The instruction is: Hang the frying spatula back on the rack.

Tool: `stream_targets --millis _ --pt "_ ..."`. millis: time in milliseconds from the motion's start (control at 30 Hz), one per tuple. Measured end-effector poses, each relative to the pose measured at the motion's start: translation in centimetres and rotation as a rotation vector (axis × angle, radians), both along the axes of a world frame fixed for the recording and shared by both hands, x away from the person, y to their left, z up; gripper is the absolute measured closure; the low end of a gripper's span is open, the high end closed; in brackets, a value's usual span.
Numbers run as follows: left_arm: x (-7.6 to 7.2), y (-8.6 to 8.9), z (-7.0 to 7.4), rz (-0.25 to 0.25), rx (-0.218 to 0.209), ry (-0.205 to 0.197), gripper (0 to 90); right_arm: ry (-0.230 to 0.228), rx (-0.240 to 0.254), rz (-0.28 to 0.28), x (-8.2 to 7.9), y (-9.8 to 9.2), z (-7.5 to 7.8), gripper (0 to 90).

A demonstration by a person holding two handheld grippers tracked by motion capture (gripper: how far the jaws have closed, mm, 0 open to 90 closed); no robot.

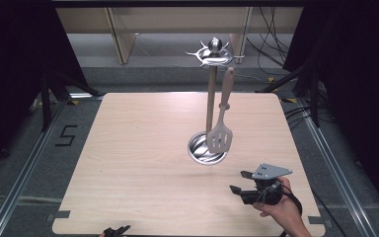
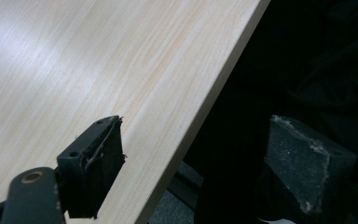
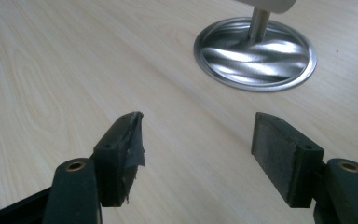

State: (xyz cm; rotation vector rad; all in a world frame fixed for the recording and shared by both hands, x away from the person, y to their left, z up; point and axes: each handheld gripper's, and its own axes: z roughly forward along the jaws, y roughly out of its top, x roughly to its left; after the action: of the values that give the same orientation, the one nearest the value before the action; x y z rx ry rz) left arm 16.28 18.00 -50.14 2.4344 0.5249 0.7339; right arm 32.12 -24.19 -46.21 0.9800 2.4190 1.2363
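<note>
A steel utensil stand (image 1: 210, 101) rises from a round base (image 1: 200, 150) a little right of the table's middle. A pale slotted spatula (image 1: 220, 134) hangs from one of its top hooks, its blade just above the base. My right gripper (image 1: 240, 181) is held by a hand at the table's front right, pointing left, its jaws open and empty. In the right gripper view the jaws (image 3: 198, 128) stand wide apart over bare wood, with the stand's base (image 3: 256, 53) ahead. My left gripper (image 1: 114, 230) peeks in at the front edge; its jaws (image 2: 196, 126) are open, straddling the table's edge.
The light wooden table (image 1: 138, 148) has a rail (image 1: 24, 168) running along the floor on each side. Cables (image 1: 271, 44) lie on the floor behind it. Dark curtains hang at both sides.
</note>
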Motion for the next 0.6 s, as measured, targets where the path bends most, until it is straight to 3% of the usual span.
stream_targets --millis 67,167,200,333,500,567,600 --pt "0.1 0.0 -0.1 -0.003 -0.003 0.005 18.2 -0.030 -0.012 0.013 0.0 -0.3 -0.3 34.7" --pt "0.1 0.0 0.0 -0.012 -0.002 0.018 18.2 0.004 0.000 0.001 -0.5 -0.3 -0.6 34.7" --pt "0.0 0.0 0.0 -0.011 0.001 0.009 18.2 -0.026 -0.003 0.017 -0.3 -0.4 -0.8 34.7" --pt "0.0 0.0 0.0 -0.009 0.000 0.008 18.2 -0.006 -0.005 0.011 -0.9 -0.3 -0.9 34.4" --pt "0.0 0.0 0.0 -0.009 -0.001 0.007 18.2 -0.023 -0.016 0.030 -1.2 -0.5 -1.2 32.6" --pt "0.0 0.0 0.0 -0.009 0.000 0.008 18.2 0.006 -0.009 0.016 -1.6 -0.4 -1.2 31.8" --pt "0.0 0.0 0.0 -0.009 0.000 0.008 18.2 -0.024 -0.022 0.035 -1.4 -0.5 -1.3 31.6"
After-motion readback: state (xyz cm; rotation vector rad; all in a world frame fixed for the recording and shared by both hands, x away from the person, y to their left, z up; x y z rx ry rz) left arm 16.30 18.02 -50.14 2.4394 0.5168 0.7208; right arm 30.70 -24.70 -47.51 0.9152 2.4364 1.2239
